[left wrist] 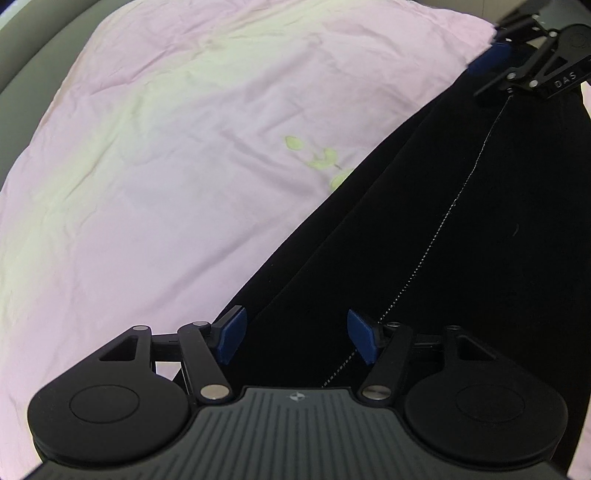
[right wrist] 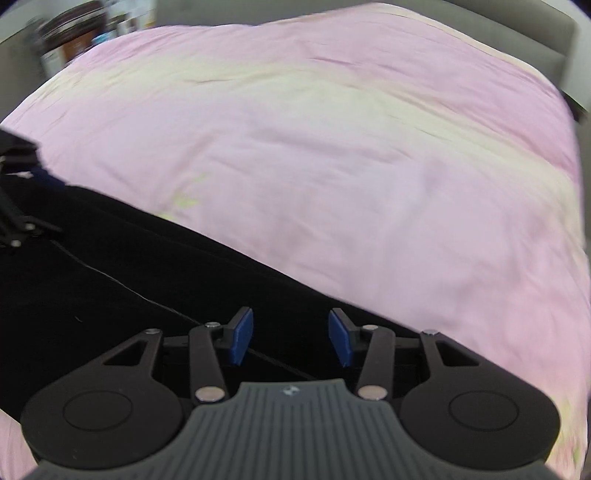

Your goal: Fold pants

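Note:
Black pants (left wrist: 424, 229) with a thin pale side stitch lie flat in a long strip on the pink bedsheet (left wrist: 166, 147); they also show in the right wrist view (right wrist: 110, 280). My left gripper (left wrist: 295, 338) is open, its blue pads spread over one end of the pants. My right gripper (right wrist: 291, 338) is open over the other end; it also shows at the top right of the left wrist view (left wrist: 513, 62). The left gripper shows at the left edge of the right wrist view (right wrist: 22, 192). Neither holds cloth.
The pink sheet (right wrist: 351, 166) covers the whole bed, with a small green leaf print (left wrist: 321, 158) beside the pants. A grey bed frame (right wrist: 554, 40) rims the far edge. Blurred shelves (right wrist: 81, 33) stand at the far left.

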The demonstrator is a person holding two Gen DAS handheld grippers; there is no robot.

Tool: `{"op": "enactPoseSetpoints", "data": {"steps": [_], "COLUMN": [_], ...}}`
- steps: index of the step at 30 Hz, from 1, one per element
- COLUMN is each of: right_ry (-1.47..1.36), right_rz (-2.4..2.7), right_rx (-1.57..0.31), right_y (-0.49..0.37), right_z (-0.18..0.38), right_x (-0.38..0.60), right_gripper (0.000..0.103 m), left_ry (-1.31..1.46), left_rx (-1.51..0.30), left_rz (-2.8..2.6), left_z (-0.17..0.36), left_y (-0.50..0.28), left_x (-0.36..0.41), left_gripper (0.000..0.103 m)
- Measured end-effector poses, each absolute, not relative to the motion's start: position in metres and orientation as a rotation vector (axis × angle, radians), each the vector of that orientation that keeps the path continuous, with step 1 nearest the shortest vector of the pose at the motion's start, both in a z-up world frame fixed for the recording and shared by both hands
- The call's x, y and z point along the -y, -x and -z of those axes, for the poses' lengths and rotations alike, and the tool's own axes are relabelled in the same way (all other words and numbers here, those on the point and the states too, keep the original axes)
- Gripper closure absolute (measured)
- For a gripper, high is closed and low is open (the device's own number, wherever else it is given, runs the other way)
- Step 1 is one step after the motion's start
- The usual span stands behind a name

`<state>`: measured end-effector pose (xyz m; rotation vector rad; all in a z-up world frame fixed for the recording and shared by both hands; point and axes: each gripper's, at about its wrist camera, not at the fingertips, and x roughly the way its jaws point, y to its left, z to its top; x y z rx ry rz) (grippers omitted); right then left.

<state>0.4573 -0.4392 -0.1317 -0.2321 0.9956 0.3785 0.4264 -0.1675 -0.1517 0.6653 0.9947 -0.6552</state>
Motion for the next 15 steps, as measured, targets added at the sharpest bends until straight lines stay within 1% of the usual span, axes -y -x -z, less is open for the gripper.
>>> {"op": "enactPoseSetpoints", "data": {"steps": [1, 2, 3, 4, 5, 6, 7, 8, 9, 11, 12, 13, 14, 15], "right_ry": [0.253, 0.268, 0.285, 0.304, 0.325, 0.345, 0.370, 0.394, 0.412, 0.410, 0.411, 0.419, 0.446, 0.470], "right_rz": [-0.410, -0.445, -0.477, -0.505, -0.534, -0.560, -0.585, -0.596, -0.604, -0.620, -0.619, -0.620, -0.614, -0.610], "right_rx": [-0.994, -0.994, -0.995, -0.995, -0.993, -0.993, -0.991, -0.989, -0.991, -1.010, -1.024, -1.029, -1.012, -0.987], "right_y": [-0.463, -0.469, -0.474, -0.478, -0.481, -0.482, -0.484, -0.485, -0.486, -0.489, -0.489, -0.489, -0.486, -0.482], "right_z": [0.135, 0.139, 0.143, 0.146, 0.149, 0.152, 0.157, 0.159, 0.162, 0.167, 0.169, 0.169, 0.167, 0.162], "right_x": [0.428, 0.419, 0.411, 0.402, 0.394, 0.387, 0.379, 0.373, 0.370, 0.367, 0.367, 0.366, 0.365, 0.364], "right_gripper": [0.060, 0.060, 0.060, 0.060, 0.060, 0.061, 0.061, 0.061, 0.063, 0.071, 0.078, 0.089, 0.094, 0.103], "left_ry": [-0.654, -0.635, -0.606, -0.588, -0.578, -0.568, -0.557, -0.540, -0.538, -0.563, -0.573, -0.580, -0.584, -0.579], "left_rx": [-0.997, -1.004, -1.017, -1.023, -1.023, -1.026, -1.028, -1.028, -1.019, -0.984, -0.969, -0.957, -0.934, -0.916], "left_rz": [0.662, 0.665, 0.668, 0.661, 0.652, 0.634, 0.627, 0.632, 0.631, 0.617, 0.607, 0.597, 0.581, 0.566], "left_z": [0.154, 0.156, 0.156, 0.156, 0.156, 0.156, 0.156, 0.154, 0.153, 0.153, 0.154, 0.154, 0.151, 0.149], "left_y": [-0.429, -0.431, -0.435, -0.438, -0.439, -0.441, -0.441, -0.441, -0.440, -0.432, -0.428, -0.425, -0.422, -0.420], "left_x": [0.166, 0.165, 0.163, 0.162, 0.161, 0.159, 0.158, 0.157, 0.157, 0.159, 0.160, 0.161, 0.162, 0.162], "left_gripper": [0.029, 0.034, 0.044, 0.049, 0.062, 0.078, 0.082, 0.088, 0.090, 0.092, 0.093, 0.093, 0.094, 0.095]}}
